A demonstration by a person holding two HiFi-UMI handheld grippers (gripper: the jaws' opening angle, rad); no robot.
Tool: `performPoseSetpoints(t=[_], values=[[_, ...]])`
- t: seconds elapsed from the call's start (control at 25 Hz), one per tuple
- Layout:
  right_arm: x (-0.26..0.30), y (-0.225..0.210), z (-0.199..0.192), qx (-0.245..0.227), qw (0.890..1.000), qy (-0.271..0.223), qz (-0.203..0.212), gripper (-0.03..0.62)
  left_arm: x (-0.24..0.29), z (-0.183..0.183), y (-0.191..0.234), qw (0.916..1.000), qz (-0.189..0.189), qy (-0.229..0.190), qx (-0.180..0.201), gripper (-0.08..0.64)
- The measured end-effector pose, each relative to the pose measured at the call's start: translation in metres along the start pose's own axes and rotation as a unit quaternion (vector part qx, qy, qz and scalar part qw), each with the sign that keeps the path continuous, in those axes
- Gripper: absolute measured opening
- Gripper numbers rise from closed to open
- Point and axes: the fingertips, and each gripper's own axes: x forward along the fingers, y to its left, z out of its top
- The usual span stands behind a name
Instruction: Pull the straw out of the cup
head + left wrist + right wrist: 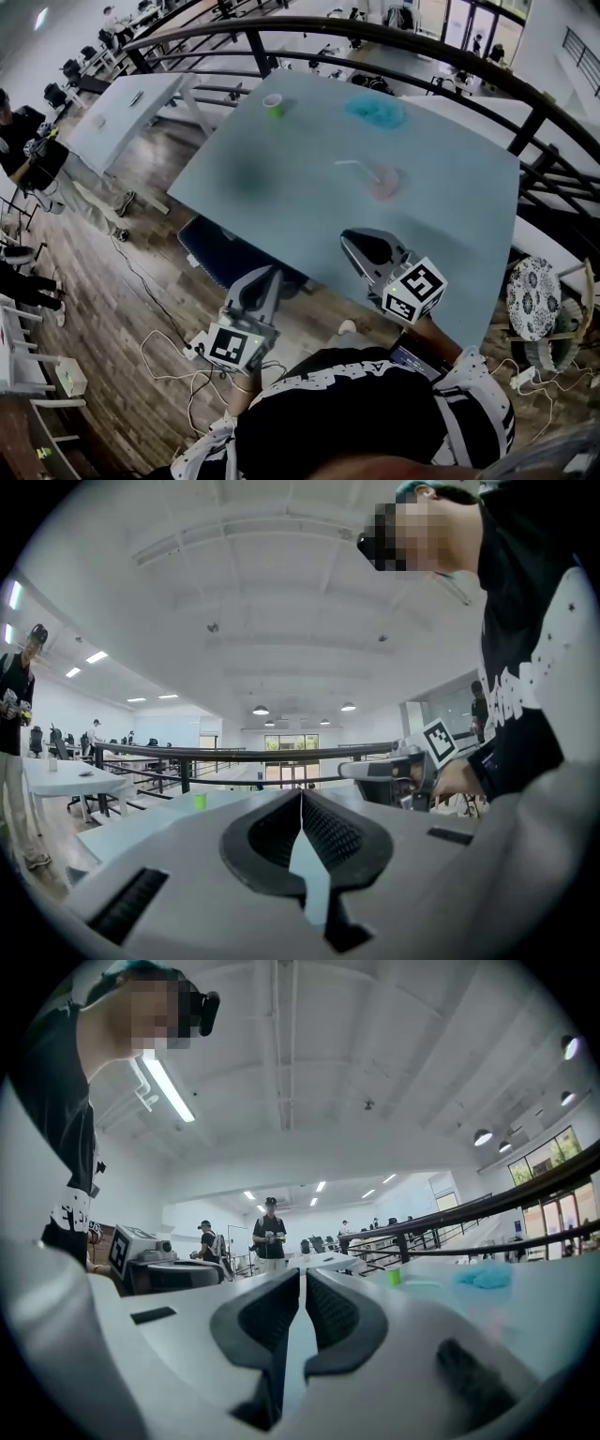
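Observation:
In the head view a pale pinkish cup [385,182] stands on the light blue table [281,187], right of centre, blurred. A white straw [351,163] sticks out of it to the left. My right gripper [352,241] is shut and empty over the table's near edge, a short way in front of the cup. My left gripper [271,276] is shut and empty, hanging off the table over the floor. The left gripper view shows its jaws [302,794] closed together. In the right gripper view the jaws [303,1275] stand with only a thin slit between them.
A small green cup [273,105] stands at the table's far edge, and a blue cloth [375,112] lies to its right. A dark railing [394,42] runs behind the table. Cables [169,361] trail on the wooden floor. People stand at the far left.

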Motion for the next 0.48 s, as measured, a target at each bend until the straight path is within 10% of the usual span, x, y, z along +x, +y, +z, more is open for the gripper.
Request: performPoseSetpoints(t=[0.48], values=[[-0.002, -0.027, 0.010, -0.038, 0.999, 0.015, -0.027, 0.035, 0.043, 0.008, -0.001, 0.9988, -0.048, -0.006, 0.002, 0.014]])
